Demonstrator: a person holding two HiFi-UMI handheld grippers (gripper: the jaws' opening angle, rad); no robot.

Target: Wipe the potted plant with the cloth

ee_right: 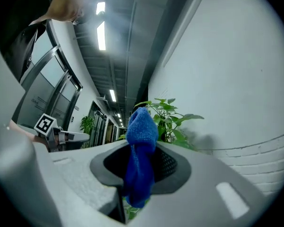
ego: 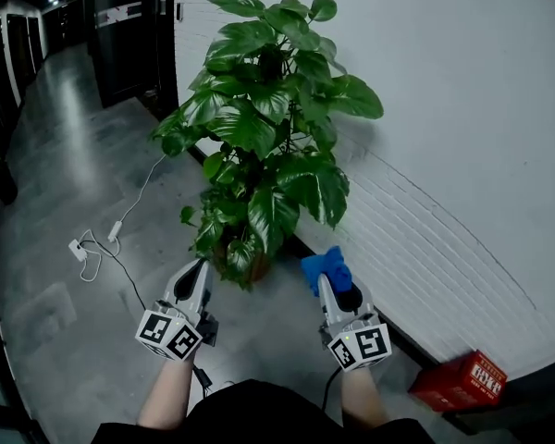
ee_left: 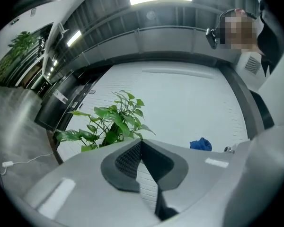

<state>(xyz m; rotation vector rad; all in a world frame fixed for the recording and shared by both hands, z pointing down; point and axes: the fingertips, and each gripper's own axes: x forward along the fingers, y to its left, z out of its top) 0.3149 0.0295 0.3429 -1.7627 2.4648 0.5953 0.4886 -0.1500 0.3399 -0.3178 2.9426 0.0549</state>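
Our right tool (ego: 325, 287) pinches the fuzzy blue cloth (ego: 326, 266), left tool (ego: 200, 268) pressed together; wiping awaits reaching the leafy green potted plant (ego: 268, 118).

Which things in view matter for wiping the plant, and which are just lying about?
Job: potted plant; blue cloth, clamped in the right gripper; left gripper, shut and empty.
Lying about: white adapter and cable on the floor; red box by the wall.
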